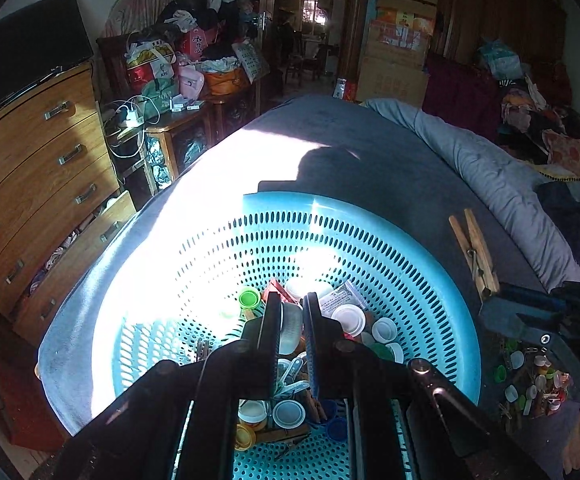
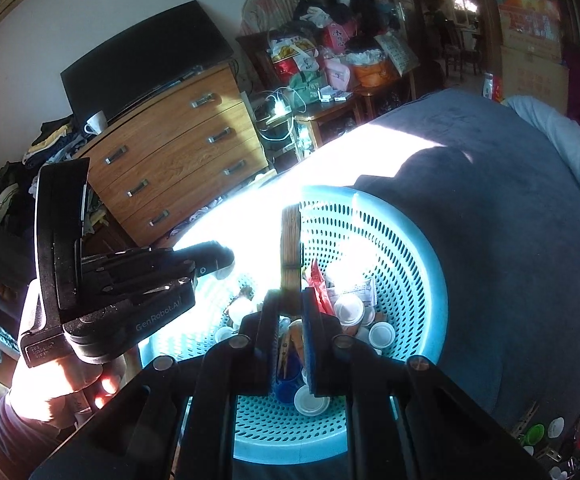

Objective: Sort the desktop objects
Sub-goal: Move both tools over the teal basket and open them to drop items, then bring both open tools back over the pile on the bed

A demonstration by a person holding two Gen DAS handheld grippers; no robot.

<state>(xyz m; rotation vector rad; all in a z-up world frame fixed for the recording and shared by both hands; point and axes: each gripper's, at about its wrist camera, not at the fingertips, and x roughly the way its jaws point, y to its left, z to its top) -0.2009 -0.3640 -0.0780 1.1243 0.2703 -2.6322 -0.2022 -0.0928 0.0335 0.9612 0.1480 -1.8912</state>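
Left gripper (image 1: pixel 292 322) clamps a round grey-white plastic cap (image 1: pixel 290 328) over the perforated blue plastic basket (image 1: pixel 430 280). Right gripper (image 2: pixel 290 308) pinches a wooden clothespin (image 2: pixel 291 252), upright above the same basket. Basket sits on the dark blue blanket (image 2: pixel 510 240), full of caps and clothespins.

1 basket (image 1: pixel 430 280), 2 hand-held grippers (image 1: pixel 292 314)

A lived-in home bedroom: blanketed bed (image 1: pixel 370 152), wooden chest of drawers (image 2: pixel 177 148), heaped clothes (image 1: pixel 530 112).
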